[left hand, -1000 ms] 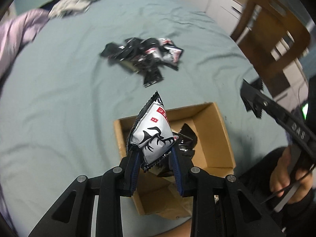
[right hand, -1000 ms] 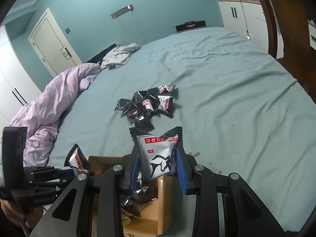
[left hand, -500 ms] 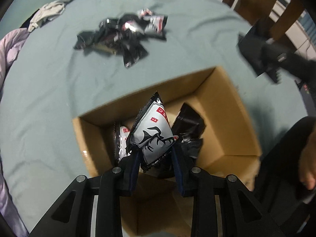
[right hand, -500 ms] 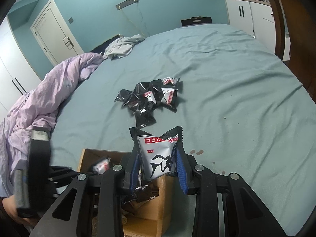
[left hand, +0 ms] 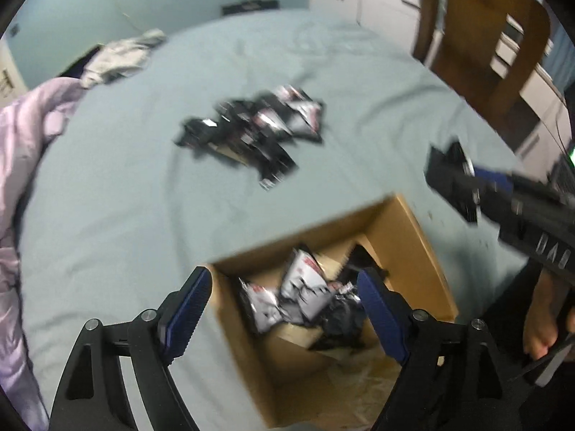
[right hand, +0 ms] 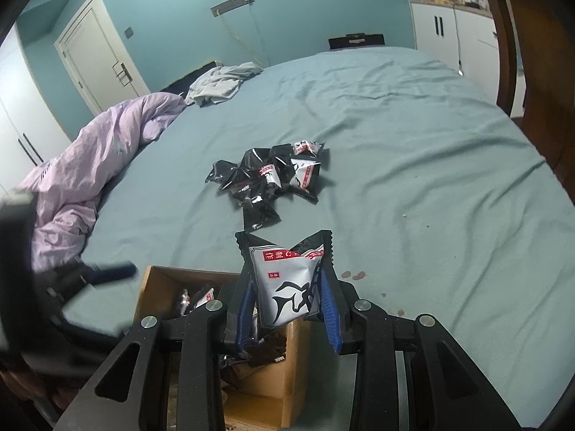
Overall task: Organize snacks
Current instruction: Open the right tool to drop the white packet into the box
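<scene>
Room: teal walls surround you, with a white door [right hand: 97, 54] at 10 o'clock in your right wrist view and white cabinets [right hand: 456, 36] at 2 o'clock.
Bed: your work surface is a bed [right hand: 413, 151] under a grey-green sheet, wrinkled, with small dark spots just right of your right tool.
Bedding: a lilac duvet [right hand: 93, 158] is bunched at 9 o'clock, and a grey garment [right hand: 221, 84] lies beyond it near the far edge.
Chair: a brown wooden chair [left hand: 478, 36] stands at 1 o'clock in your left wrist view.
Box: an open cardboard box [left hand: 413, 237] sits on the bed's near edge, right under both your tools.
Box contents: several snack packets [left hand: 305, 287], silver and black, lie jumbled inside it.
Loose snacks: a snack pile [right hand: 269, 176] of black and silver packets rests mid-bed, at 12 o'clock from the box and well apart from it.
Left tool: your left tool [left hand: 284, 298] hangs over the box with its jaws opening wide; nothing sits between the blue pads, and the packets lie below in the box.
Right tool: your right tool [right hand: 285, 298] is clenched on a silver packet [right hand: 287, 283] with a black horse drawing and a red label, held upright above the box's right wall.
Blur: your left wrist view is smeared, so packet print there cannot be read.
</scene>
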